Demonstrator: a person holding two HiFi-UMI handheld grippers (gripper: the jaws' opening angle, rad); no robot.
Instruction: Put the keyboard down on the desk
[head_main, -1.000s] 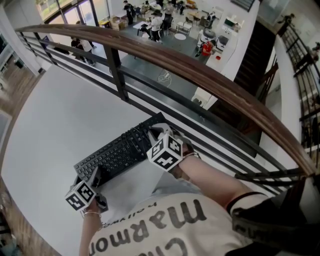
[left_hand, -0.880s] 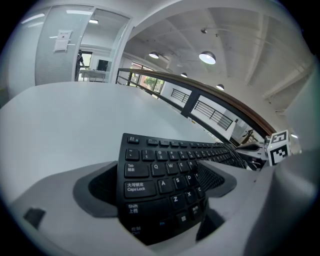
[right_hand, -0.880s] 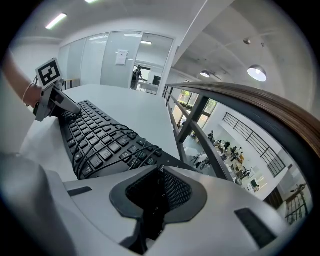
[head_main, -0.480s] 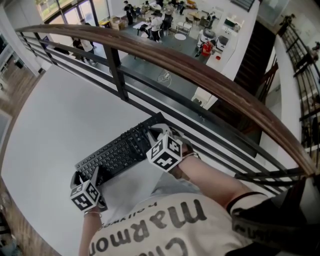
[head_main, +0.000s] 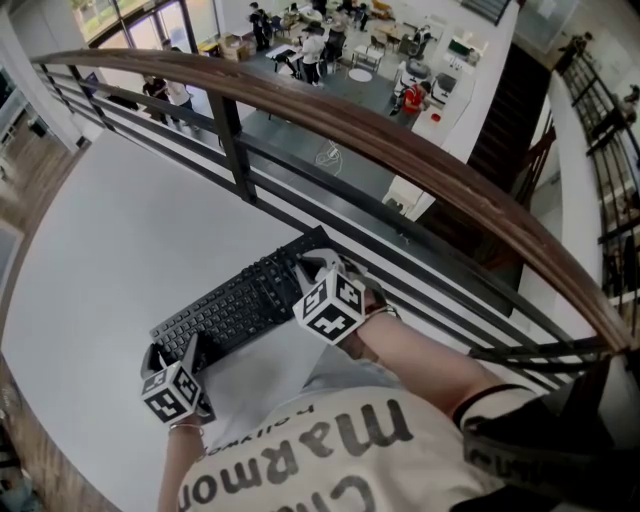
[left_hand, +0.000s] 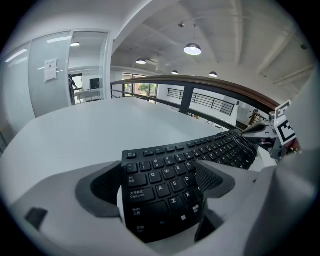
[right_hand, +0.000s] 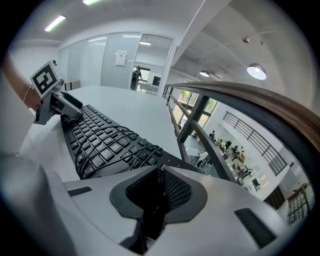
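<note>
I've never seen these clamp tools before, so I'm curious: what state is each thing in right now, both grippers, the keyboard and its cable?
left gripper: open, one end of the keyboard between its jaws, not pinched.
right gripper: shut on the keyboard's other end.
keyboard: apparently lying on the desk.
cable: wound around the keyboard.

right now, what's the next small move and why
Probably open the right hand-held gripper: it's shut on the keyboard, while the left hand-held gripper stands open around its other end and it seems to rest on the desk.
</note>
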